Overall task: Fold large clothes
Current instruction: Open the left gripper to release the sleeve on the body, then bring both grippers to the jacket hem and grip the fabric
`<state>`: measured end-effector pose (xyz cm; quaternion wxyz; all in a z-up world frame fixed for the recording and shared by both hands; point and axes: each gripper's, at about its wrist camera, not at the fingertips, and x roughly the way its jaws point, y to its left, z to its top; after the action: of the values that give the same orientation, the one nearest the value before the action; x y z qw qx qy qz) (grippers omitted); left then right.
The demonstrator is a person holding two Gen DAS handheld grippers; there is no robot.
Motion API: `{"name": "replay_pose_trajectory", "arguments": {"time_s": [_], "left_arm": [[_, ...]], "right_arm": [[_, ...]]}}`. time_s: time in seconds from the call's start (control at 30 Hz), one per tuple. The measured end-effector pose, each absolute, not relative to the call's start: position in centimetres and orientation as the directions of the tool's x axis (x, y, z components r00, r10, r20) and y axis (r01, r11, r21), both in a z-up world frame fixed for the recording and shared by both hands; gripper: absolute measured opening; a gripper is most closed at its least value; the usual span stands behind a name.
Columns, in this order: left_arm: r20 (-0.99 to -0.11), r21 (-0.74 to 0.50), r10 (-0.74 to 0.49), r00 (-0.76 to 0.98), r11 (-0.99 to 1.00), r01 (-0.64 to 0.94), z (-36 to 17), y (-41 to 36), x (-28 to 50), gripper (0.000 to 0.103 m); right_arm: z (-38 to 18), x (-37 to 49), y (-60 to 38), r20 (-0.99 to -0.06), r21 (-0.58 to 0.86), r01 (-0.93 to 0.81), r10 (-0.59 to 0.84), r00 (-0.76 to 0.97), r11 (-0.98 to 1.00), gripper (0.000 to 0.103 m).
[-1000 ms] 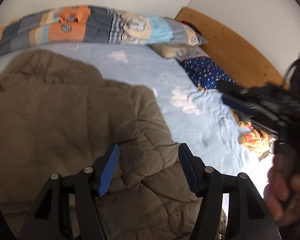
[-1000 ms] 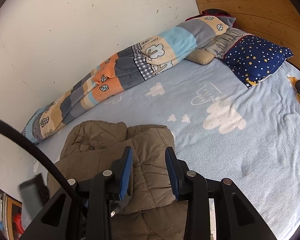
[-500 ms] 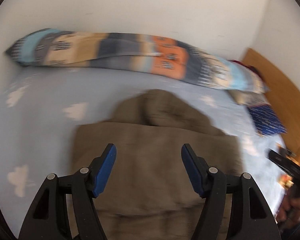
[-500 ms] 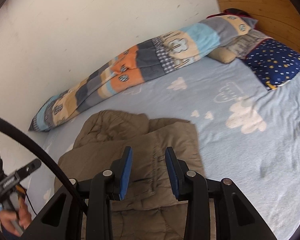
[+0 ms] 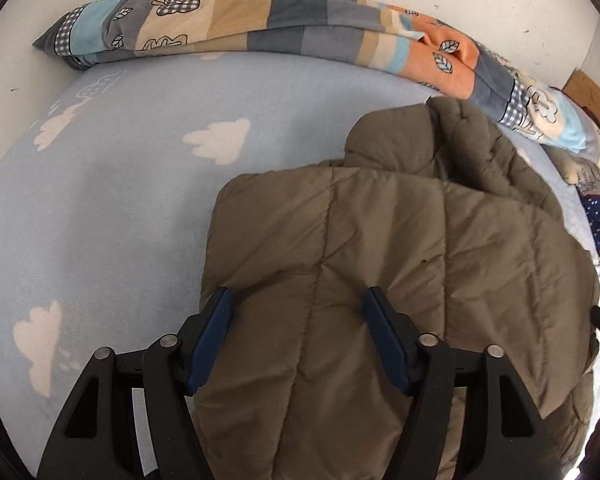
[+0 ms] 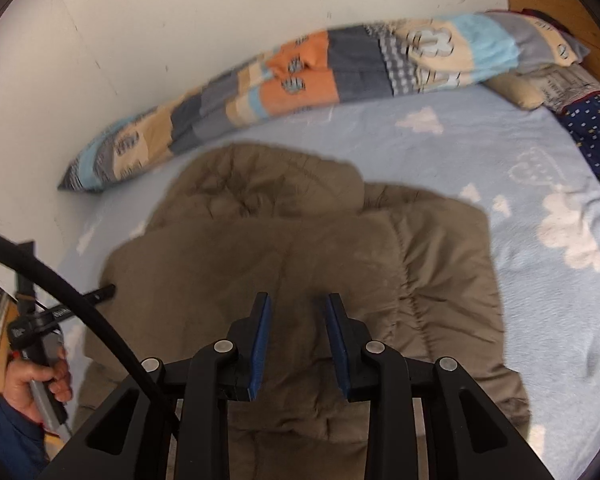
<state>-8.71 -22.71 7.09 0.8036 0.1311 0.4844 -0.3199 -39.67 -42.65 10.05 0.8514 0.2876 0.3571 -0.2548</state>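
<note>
A large brown quilted jacket lies on the light blue bed sheet, its hood toward the wall. It also shows in the right wrist view. My left gripper is open and empty, hovering above the jacket's near left part. My right gripper is partly open and empty above the jacket's near middle. The left gripper and the hand holding it show at the left edge of the right wrist view, by the jacket's left edge.
A rolled patchwork blanket lies along the white wall. A navy star pillow and a wooden headboard are at the right. The sheet has white cloud prints.
My left gripper has swung left from the jacket's right side to its left part. The right gripper's view has shifted left and closer over the jacket. Both stay empty.
</note>
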Motion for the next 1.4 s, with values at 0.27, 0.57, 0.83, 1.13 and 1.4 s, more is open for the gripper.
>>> {"name": "replay_pose_trajectory", "arguments": {"time_s": [0.27, 0.57, 0.83, 1.13, 1.4], "left_arm": [[-0.878, -0.082, -0.357, 0.317, 0.766, 0.637, 5.3, -23.0, -8.1, 0.077], [-0.797, -0.061, -0.447, 0.407, 0.729, 0.682, 11.4, -22.3, -12.2, 0.072], [-0.755, 0.009, -0.524, 0.395, 0.594, 0.805, 12.9, -24.4, -19.8, 0.072], [-0.802, 0.104, -0.442, 0.402, 0.559, 0.822, 8.4, -26.9, -21.5, 0.072], [-0.795, 0.160, -0.421, 0.436, 0.547, 0.822, 7.3, -27.2, -22.0, 0.073]], "right_arm": [[5.7, -37.7, -43.7, -0.837, 0.253, 0.667, -0.186, 0.514, 0.701, 0.027], [8.5, -38.6, -42.9, -0.823, 0.234, 0.664, -0.219, 0.524, 0.710, 0.026], [12.5, -38.4, -37.7, -0.760, 0.246, 0.541, -0.186, 0.622, 0.804, 0.027], [9.1, -36.6, -36.6, -0.824, 0.199, 0.524, -0.148, 0.547, 0.828, 0.027], [6.7, -35.7, -37.2, -0.858, 0.187, 0.545, -0.135, 0.496, 0.817, 0.027]]}}
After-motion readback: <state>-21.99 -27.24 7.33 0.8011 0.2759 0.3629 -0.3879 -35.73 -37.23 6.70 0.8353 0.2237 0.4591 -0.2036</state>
